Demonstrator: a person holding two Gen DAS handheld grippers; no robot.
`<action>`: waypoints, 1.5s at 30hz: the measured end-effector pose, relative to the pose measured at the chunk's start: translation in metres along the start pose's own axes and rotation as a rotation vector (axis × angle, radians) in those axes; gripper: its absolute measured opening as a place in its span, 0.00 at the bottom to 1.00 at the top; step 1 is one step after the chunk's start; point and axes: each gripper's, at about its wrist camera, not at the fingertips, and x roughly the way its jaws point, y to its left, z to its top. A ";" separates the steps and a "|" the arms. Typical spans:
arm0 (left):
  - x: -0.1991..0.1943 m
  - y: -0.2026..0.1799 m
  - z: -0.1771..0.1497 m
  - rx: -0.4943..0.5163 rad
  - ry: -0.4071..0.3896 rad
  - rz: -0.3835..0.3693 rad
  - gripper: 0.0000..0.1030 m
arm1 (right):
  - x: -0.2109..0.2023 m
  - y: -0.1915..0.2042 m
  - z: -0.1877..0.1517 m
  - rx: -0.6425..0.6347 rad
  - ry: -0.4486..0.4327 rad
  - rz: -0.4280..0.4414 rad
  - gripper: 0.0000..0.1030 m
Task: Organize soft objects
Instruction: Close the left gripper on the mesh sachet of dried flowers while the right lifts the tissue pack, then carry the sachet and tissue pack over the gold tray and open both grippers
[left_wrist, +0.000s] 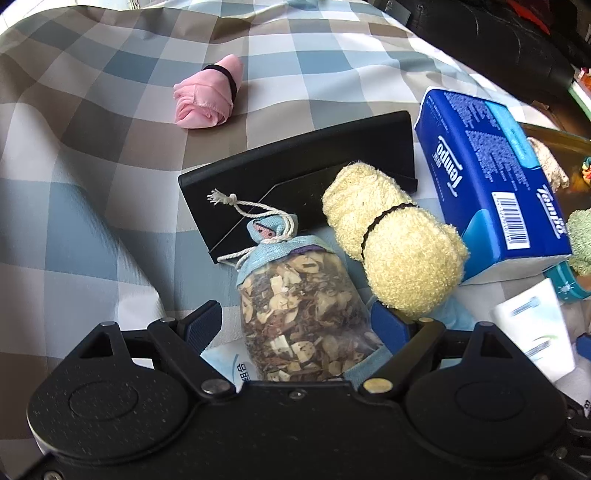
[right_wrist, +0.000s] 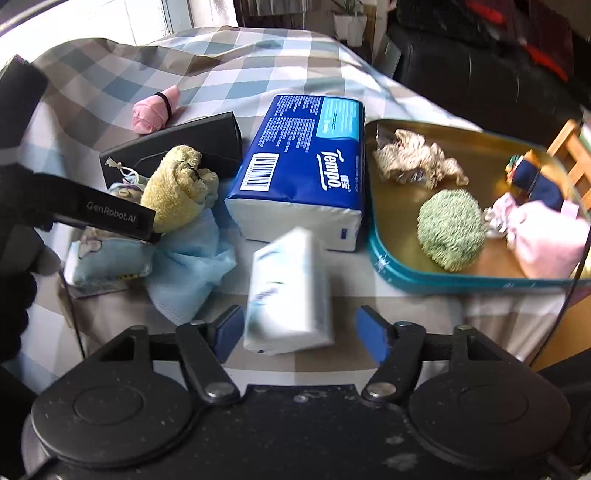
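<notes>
Left wrist view: we see the left gripper (left_wrist: 295, 328) with jaws wide, straddling the herb sachet (left_wrist: 303, 317) at lower centre without pressing it; the yellow towel roll (left_wrist: 399, 243) leans just beside the right finger and could snag, we judge. A black case (left_wrist: 295, 162) lies behind. Right wrist view: the right gripper (right_wrist: 299, 332) stands open around a blurred small tissue pack (right_wrist: 288, 291). The Tempo tissue pack (right_wrist: 303, 166) blocks the way to the gold tray (right_wrist: 391, 236) at right.

Tissue pack (right_wrist: 295, 170) blocks the tray (right_wrist: 480, 280); checked cloth (left_wrist: 92, 147) lies free
</notes>
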 end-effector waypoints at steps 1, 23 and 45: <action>0.001 0.000 0.000 0.001 0.004 0.005 0.82 | 0.000 0.002 -0.001 -0.010 -0.004 -0.008 0.69; -0.018 0.039 0.004 -0.195 -0.008 -0.089 0.52 | 0.025 0.009 0.007 -0.032 0.026 -0.057 0.90; 0.002 0.046 0.010 -0.250 0.001 -0.101 0.63 | 0.048 0.014 0.005 -0.029 0.072 -0.041 0.72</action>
